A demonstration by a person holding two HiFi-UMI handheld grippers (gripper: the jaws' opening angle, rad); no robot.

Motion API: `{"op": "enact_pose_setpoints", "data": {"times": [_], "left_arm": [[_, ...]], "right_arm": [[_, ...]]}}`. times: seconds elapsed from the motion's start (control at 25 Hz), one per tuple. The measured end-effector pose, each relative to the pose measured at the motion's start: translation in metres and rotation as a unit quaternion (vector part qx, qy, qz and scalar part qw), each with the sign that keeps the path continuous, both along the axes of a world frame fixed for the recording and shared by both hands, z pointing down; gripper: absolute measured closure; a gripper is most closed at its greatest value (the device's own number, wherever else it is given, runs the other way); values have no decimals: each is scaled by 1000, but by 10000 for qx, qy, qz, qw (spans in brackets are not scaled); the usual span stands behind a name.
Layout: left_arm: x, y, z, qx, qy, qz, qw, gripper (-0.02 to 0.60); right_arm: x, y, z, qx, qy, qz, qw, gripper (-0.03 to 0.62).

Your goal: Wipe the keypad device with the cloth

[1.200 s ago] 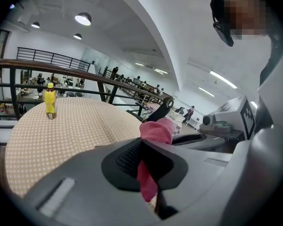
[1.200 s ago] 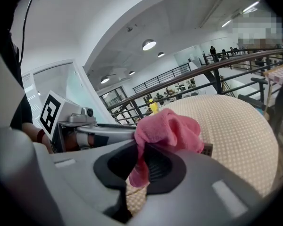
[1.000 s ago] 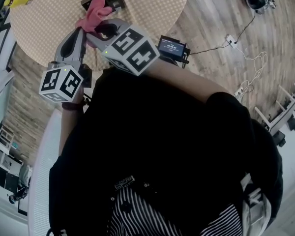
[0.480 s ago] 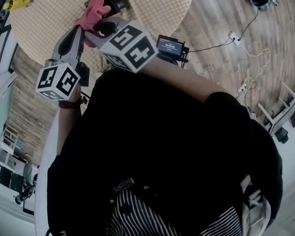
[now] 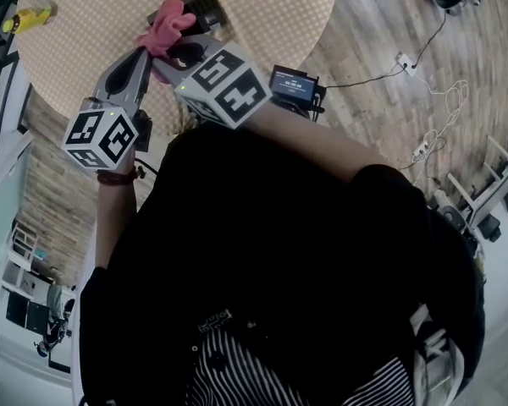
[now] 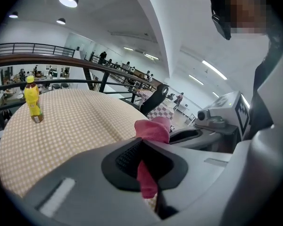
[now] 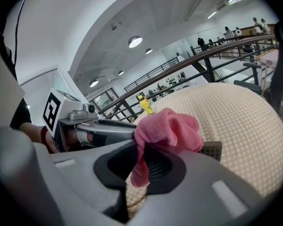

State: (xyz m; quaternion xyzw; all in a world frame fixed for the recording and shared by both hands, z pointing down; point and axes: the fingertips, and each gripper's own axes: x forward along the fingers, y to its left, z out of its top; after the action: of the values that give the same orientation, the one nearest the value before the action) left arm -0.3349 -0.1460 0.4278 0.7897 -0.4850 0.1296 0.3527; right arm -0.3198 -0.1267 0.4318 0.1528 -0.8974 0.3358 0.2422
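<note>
A pink cloth (image 5: 165, 19) is bunched up above the near edge of the round table (image 5: 262, 7). My left gripper (image 5: 142, 53) and right gripper (image 5: 186, 53) meet tip to tip at it. In the left gripper view a strip of the cloth (image 6: 146, 175) hangs between that gripper's (image 6: 144, 166) jaws. The right gripper view shows the cloth (image 7: 167, 128) pinched the same way in the right gripper (image 7: 141, 166). The dark keypad device (image 5: 205, 5) lies flat on the table just beyond the cloth, its corner (image 7: 211, 149) showing behind it.
A yellow bottle (image 5: 27, 13) stands at the table's far left. On the wooden floor to the right sit a small black device with a lit screen (image 5: 294, 83) and loose cables (image 5: 423, 100). A railing (image 6: 47, 60) runs behind the table.
Almost nothing: both grippers stay together on the cloth over the table's edge, and the head view has shifted slightly.
</note>
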Motion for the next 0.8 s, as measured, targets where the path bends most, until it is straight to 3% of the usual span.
{"op": "enact_pose_setpoints", "data": {"times": [0.2,0.4,0.68,0.8], "left_arm": [[7,-3,15,-150,6,479,9987,580],[-5,-21,38,-343,-514,944,9936,580],[-3,-51,73,-836,-1184,1911,9708,580],[9,-61,94,-1121,-1270,2141,9620,580]], "right_arm": [[7,-4,23,-151,122,36,9998,548],[17,-9,53,-155,525,61,9985,548],[15,-12,100,-267,983,-5,9948,548],[9,-17,110,-312,1040,108,9940,548]]}}
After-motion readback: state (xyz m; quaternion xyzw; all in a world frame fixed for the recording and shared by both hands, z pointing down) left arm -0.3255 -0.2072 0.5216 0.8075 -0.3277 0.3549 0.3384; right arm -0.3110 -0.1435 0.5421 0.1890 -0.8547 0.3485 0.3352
